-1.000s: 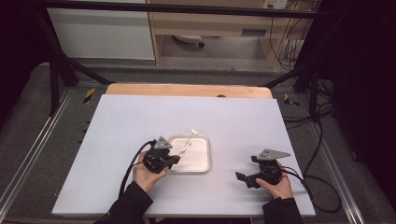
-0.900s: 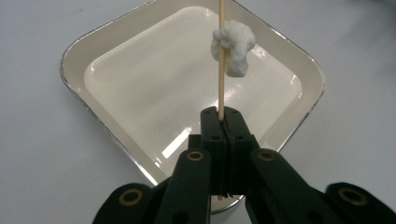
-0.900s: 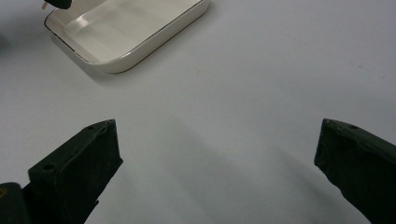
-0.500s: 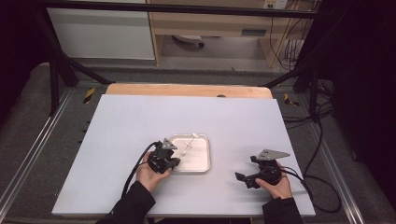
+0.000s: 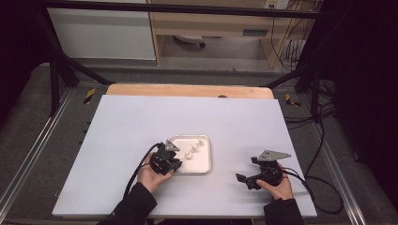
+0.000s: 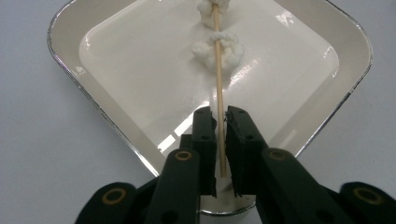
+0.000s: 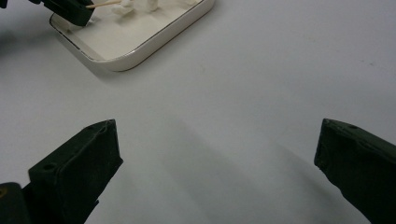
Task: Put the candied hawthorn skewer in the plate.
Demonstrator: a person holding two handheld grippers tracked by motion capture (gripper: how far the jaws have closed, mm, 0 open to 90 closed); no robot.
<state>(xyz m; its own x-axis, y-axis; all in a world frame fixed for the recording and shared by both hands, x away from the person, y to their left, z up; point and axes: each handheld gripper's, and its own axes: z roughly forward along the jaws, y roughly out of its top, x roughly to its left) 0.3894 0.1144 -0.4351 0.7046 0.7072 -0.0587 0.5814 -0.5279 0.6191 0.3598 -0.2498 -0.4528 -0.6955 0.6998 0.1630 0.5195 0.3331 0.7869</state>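
Skewer (image 6: 218,88) with white lumps (image 6: 219,46) threaded on it lies in a white square dish (image 6: 84,98), pointing toward twelve o'clock in the left gripper view. Left gripper (image 6: 221,122) has just been easing its jaws apart — the stick sits between them, seemingly no longer pinched. If not fully released, lifting away could drag the skewer or tip the dish. At four o'clock on the table (image 5: 122,122), the right gripper (image 7: 215,149) gapes wide — idle.

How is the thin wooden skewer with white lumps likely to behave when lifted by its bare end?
The skewer looks thin, so probably light and slightly bendy. The white lumps sit far from the left gripper, so it may droop or pivot.
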